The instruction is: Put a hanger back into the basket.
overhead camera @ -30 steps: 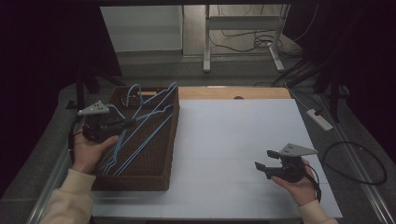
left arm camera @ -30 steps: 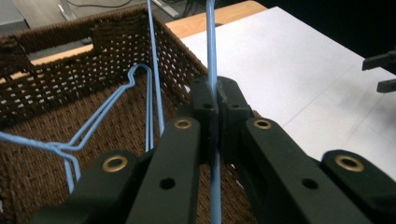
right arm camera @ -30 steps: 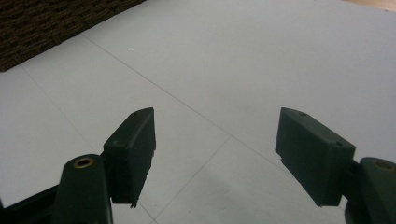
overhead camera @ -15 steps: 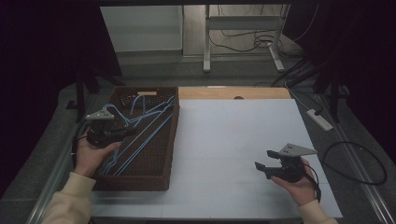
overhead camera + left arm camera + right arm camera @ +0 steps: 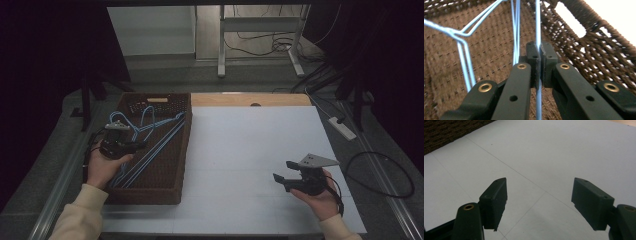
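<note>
Inside the basket: blue wire hangers (image 5: 150, 132) lie in a loose bundle on the woven brown floor, their hooks toward the far wall.
Basket: a dark wicker basket (image 5: 172, 192) sits on the left part of the white tabletop (image 5: 250, 150), with a cut-out handle in its wall.
Left tongs: the left tongs (image 5: 540, 53) are down inside the basket, near its left wall, clenched on one blue hanger wire that runs straight between the pads; in the high view the left tongs (image 5: 137, 146) point toward the basket's middle.
Other hanger wires: two more blue strands pass just beside the clamped one, on its left in the left gripper view.
Right tongs: the right tongs (image 5: 280, 172) sit well apart from the basket, to its right over bare tabletop, released and spread wide with nothing between the pads (image 5: 495, 202).
</note>
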Demonstrator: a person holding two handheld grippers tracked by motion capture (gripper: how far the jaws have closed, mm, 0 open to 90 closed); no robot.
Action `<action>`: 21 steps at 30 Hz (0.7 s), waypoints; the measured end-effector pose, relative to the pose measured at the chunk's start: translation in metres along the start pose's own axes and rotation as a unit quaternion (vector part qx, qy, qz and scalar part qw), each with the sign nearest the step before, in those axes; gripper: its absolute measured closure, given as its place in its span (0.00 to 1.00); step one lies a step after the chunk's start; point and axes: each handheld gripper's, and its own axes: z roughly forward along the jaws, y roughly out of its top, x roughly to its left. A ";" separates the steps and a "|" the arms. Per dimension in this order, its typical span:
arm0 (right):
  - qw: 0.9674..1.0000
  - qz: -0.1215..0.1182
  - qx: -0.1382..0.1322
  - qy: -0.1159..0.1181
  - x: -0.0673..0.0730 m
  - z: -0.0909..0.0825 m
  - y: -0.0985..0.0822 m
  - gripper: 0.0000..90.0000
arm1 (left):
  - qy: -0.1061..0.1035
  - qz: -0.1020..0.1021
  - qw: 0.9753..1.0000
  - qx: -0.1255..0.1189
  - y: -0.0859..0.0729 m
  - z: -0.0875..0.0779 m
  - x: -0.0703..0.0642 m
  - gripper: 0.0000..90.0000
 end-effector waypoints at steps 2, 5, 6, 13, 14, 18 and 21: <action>1.000 0.000 0.001 -0.001 0.000 0.000 0.000 0.33 | 0.010 -0.015 1.000 0.010 -0.001 0.002 0.003 0.96; 1.000 0.000 0.002 -0.001 0.000 0.001 0.000 0.33 | 0.020 -0.025 0.999 0.018 -0.002 0.003 0.006 0.96; 1.000 -0.001 0.002 -0.001 0.000 0.001 0.000 0.33 | 0.025 -0.037 0.999 0.026 -0.004 0.004 0.009 0.95; 1.000 -0.002 0.007 0.000 0.001 0.002 0.000 0.32 | 0.054 -0.059 0.995 0.058 -0.010 0.012 0.018 0.94; 1.000 -0.003 0.007 -0.001 0.001 0.002 0.000 0.32 | 0.056 -0.063 0.995 0.056 -0.011 0.013 0.020 0.94; 1.000 -0.005 0.009 -0.002 0.000 0.002 0.000 0.32 | 0.067 -0.066 0.994 0.049 -0.011 0.010 0.020 0.78; 1.000 -0.005 0.009 -0.001 0.000 0.002 -0.001 0.32 | 0.077 -0.068 0.994 0.033 -0.012 0.006 0.018 0.61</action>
